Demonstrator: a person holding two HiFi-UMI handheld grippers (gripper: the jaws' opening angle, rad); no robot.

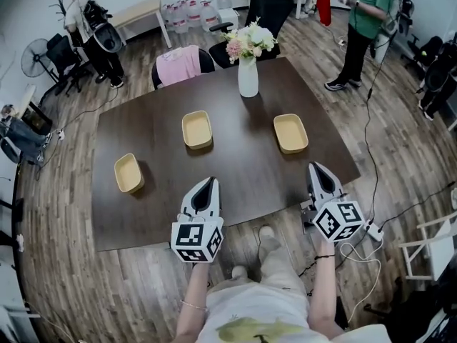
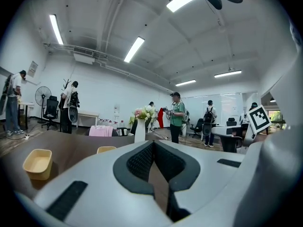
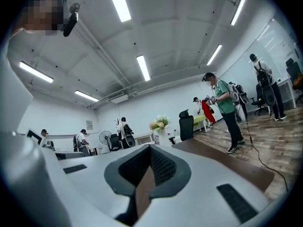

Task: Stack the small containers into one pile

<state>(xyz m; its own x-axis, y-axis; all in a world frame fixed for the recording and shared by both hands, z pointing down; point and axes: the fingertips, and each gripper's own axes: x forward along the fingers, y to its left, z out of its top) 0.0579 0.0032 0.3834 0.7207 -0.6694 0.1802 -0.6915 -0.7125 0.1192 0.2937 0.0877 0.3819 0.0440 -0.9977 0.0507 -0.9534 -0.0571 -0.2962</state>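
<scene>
Three small tan containers lie apart on the dark table (image 1: 235, 184): one at the left (image 1: 128, 172), one in the middle (image 1: 197, 129), one at the right (image 1: 290, 132). My left gripper (image 1: 208, 183) hovers over the near table edge, short of the middle container, its jaws together with nothing between them. My right gripper (image 1: 317, 168) is near the table's front right corner, just short of the right container, also shut and empty. The left gripper view shows the closed left gripper (image 2: 154, 144), the left container (image 2: 38, 163) and the middle container (image 2: 106, 149). In the right gripper view the right gripper (image 3: 150, 148) hides the containers.
A white vase of flowers (image 1: 248, 77) stands at the table's far edge. A chair with a pink cloth (image 1: 178, 64) and a black chair (image 1: 268, 9) stand behind it. People stand at the far right (image 1: 364, 27) and far left (image 1: 82, 27). Cables (image 1: 364, 252) lie on the floor.
</scene>
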